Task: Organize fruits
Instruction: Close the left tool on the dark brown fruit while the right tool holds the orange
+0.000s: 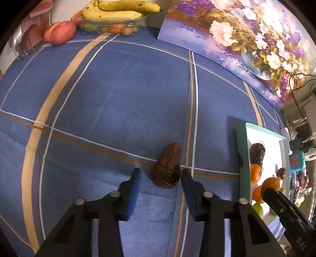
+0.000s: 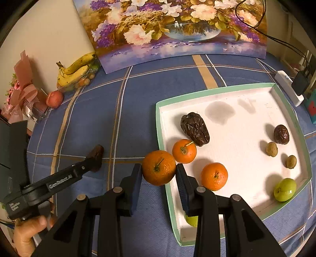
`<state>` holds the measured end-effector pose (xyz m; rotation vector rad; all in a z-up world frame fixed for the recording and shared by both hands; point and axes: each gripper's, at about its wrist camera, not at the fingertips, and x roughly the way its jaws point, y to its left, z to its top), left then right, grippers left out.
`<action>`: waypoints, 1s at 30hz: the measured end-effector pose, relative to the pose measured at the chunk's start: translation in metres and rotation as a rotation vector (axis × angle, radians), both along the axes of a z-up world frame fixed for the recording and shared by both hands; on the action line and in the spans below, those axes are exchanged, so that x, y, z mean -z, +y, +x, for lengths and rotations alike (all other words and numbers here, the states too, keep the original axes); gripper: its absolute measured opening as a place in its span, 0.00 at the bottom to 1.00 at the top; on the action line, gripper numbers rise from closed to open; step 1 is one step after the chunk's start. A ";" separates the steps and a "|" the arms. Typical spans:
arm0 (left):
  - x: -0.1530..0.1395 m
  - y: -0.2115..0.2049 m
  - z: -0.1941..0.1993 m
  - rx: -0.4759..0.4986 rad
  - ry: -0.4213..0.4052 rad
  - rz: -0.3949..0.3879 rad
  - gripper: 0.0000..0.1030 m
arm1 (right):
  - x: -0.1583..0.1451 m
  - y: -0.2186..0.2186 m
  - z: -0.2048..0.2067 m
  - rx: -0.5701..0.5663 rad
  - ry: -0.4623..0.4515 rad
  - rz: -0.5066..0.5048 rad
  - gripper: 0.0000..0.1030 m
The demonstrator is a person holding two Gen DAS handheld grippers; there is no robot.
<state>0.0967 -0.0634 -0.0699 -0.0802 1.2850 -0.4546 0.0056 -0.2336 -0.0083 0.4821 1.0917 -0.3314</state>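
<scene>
A wrinkled brown fruit (image 1: 166, 168) lies on the blue checked cloth. My left gripper (image 1: 161, 176) points down over it, one finger on each side. The right pad (image 1: 185, 178) is at the fruit's edge, and a strip of cloth shows between the fruit and the left pad (image 1: 136, 178), so the gripper is open. My right gripper (image 2: 159, 171) is shut on an orange (image 2: 158, 164) held over the left rim of a teal-edged white tray (image 2: 158, 118). In the tray lie two oranges (image 2: 184, 151), a large dark fruit (image 2: 194, 129), a small dark one (image 2: 281, 134), two walnuts (image 2: 272, 149) and a green fruit (image 2: 285, 189).
At the far left stands a clear bowl with bananas (image 1: 118, 9) and small fruits, with a red apple (image 1: 62, 32) beside it. A flower painting (image 2: 173, 29) leans along the back. A power strip (image 2: 288, 87) and a cable lie beyond the tray. A pink bouquet (image 2: 21, 91) stands at the left edge.
</scene>
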 end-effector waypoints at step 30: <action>0.005 -0.009 0.007 0.007 0.018 -0.053 0.31 | -0.001 -0.017 -0.005 0.052 -0.017 0.048 0.35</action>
